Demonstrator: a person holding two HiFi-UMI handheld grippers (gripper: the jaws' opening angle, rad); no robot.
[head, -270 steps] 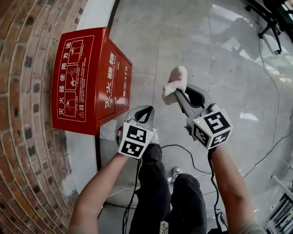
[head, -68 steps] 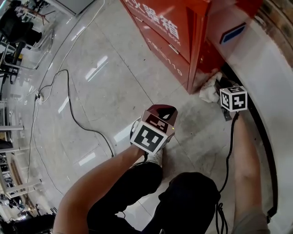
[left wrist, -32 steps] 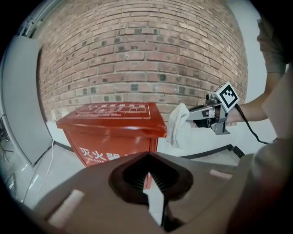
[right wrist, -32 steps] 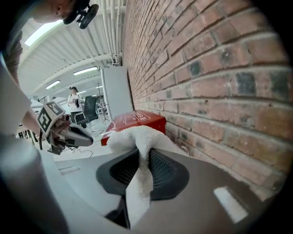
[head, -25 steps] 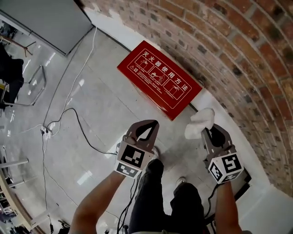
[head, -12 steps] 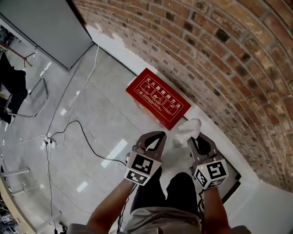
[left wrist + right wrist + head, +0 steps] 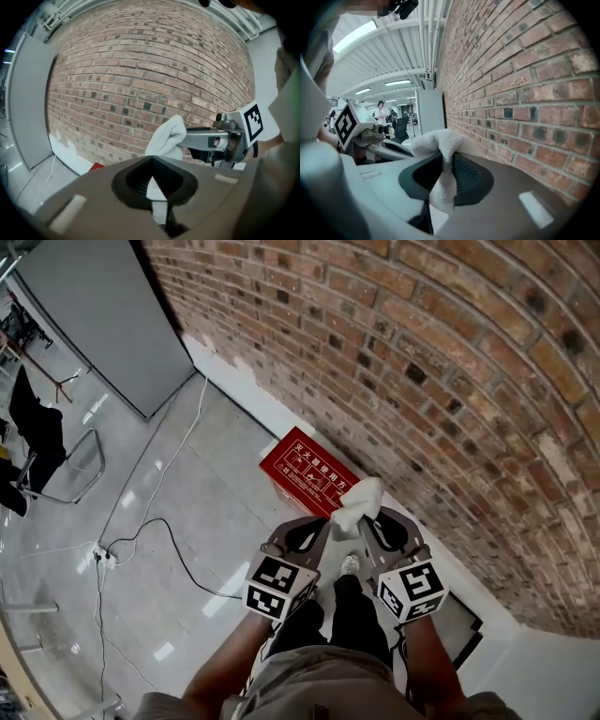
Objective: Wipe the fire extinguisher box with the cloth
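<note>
Gripping white cloth (image 7: 361,501) in right gripper (image 7: 362,524); carrying left gripper (image 7: 317,529) closed, empty. Standing well above fire extinguisher box (image 7: 307,471), down on floor (image 7: 187,502) against brick wall (image 7: 422,352). Risking cloth slipping free: only a thin fold pinched.

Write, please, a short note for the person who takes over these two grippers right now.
Left gripper: shut, empty.
Right gripper: shut on the white cloth.
Fire extinguisher box: on the floor far below, against the brick wall, printed face up. Both grippers are held high, and the cloth is clear of the box.
Done: cloth is in hand. Whether the box has been wiped cannot be told.
Left: probably lower the cloth to the box and wipe it.
</note>
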